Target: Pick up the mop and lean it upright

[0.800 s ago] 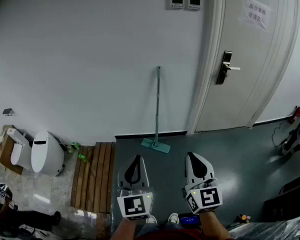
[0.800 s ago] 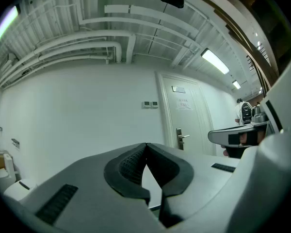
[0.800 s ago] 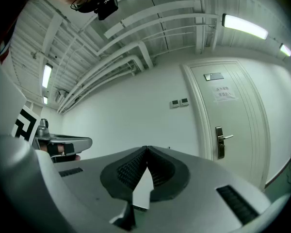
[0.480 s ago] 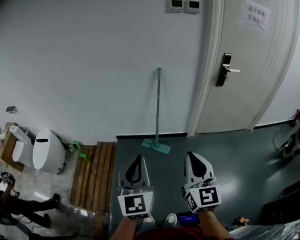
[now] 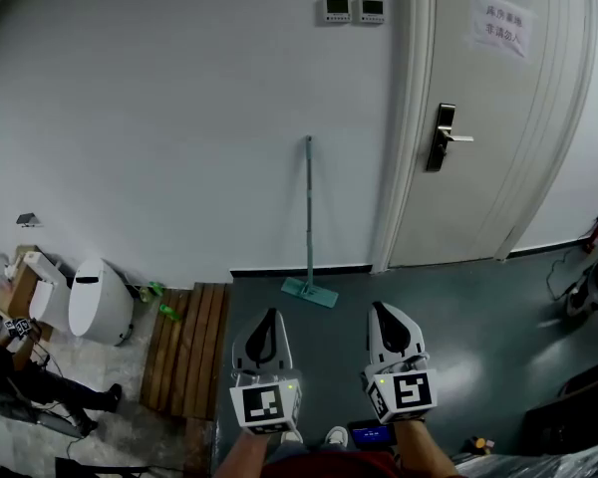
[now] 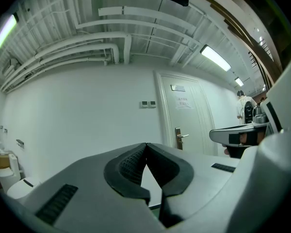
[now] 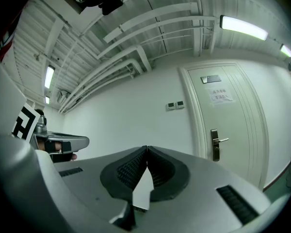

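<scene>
The mop (image 5: 308, 217) stands upright with its teal handle leaning against the white wall; its flat teal head (image 5: 311, 291) rests on the dark floor at the wall's foot. Both grippers hang well short of it, side by side and pointing level toward the wall. My left gripper (image 5: 268, 320) is shut with nothing in it; its tips meet (image 6: 146, 144). My right gripper (image 5: 387, 313) is shut and empty too, its tips touching (image 7: 146, 148). The mop is hidden behind the jaws in both gripper views.
A white door (image 5: 493, 118) with a metal handle (image 5: 447, 137) stands right of the mop. A wooden slat mat (image 5: 186, 347) and a white toilet (image 5: 96, 302) lie at the left. A person (image 5: 20, 376) sits at the far left. Two wall thermostats (image 5: 351, 9) hang above.
The view has shifted slightly; the mop stays leaning on the wall. Both grippers keep their place and stay shut. The person at the left has moved.
</scene>
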